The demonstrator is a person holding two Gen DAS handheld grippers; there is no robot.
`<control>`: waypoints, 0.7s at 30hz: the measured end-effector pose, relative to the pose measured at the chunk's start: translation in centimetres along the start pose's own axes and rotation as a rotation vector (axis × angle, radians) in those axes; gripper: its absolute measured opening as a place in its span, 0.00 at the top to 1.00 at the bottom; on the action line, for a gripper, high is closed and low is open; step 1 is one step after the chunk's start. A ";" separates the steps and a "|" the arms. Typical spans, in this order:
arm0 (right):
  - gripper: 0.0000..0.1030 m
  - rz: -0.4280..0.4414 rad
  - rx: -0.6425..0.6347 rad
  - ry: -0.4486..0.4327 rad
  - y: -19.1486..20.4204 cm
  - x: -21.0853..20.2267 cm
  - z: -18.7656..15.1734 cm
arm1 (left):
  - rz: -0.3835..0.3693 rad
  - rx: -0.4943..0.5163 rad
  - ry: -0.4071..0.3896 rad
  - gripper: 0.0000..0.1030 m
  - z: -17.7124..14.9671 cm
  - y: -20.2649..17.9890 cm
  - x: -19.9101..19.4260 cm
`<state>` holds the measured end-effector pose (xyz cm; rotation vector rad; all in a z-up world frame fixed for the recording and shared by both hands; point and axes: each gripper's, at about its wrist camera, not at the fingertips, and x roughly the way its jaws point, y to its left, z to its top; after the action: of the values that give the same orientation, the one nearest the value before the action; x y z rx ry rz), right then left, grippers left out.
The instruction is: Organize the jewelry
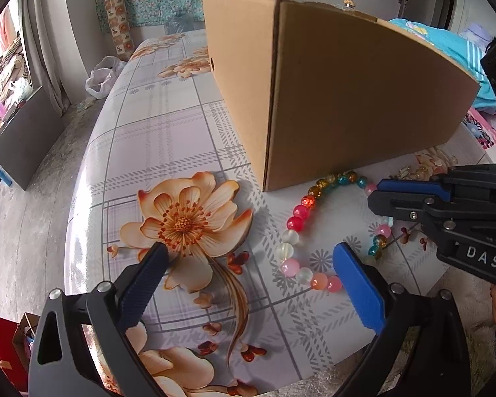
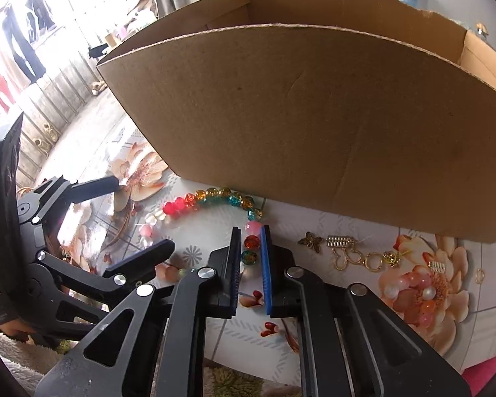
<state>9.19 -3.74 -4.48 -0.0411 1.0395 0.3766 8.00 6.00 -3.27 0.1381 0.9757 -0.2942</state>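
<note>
Bracelet (image 2: 211, 198) of coloured beads lay on the flowered bench (image 1: 168, 125), just in front of the cardboard box (image 2: 314, 125). Right gripper (image 2: 250, 248) had closed around the strand; beads sat between its blue pads, which appeared to pinch them. Left gripper (image 1: 248, 254) hung wide open over the near arc, holding nothing. Judgement: confirm a firm pinch before lifting, raise slowly so the loop clears the box wall, avoid the gold charms (image 2: 344, 251) nearby.
</note>
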 end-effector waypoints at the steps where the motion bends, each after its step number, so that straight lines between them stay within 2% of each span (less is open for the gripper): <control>1: 0.92 0.000 -0.001 0.001 0.1 -0.1 -0.1 | -0.009 -0.004 -0.003 0.05 0.0 0.1 -0.1; 5: 0.93 0.005 -0.009 0.004 0.1 -0.6 -0.9 | -0.045 -0.037 -0.014 0.06 0.3 0.8 -0.5; 10: 0.93 0.011 -0.011 0.008 0.1 -0.9 -1.2 | -0.040 -0.030 -0.015 0.13 0.5 0.5 -0.4; 13: 0.93 0.014 -0.007 0.009 -0.1 -1.0 -1.4 | -0.045 -0.006 -0.009 0.19 0.6 -0.1 -0.4; 16: 0.93 0.017 0.000 0.010 -0.2 -1.3 -1.7 | -0.050 0.023 0.001 0.30 0.8 -0.8 -0.4; 21: 0.93 0.031 0.022 0.008 -1.3 -1.6 -1.3 | -0.013 0.071 0.022 0.42 0.8 -2.0 -0.2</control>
<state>7.80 -5.67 -3.93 -0.0070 1.0534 0.3931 7.92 3.98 -2.59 0.2007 0.9886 -0.3399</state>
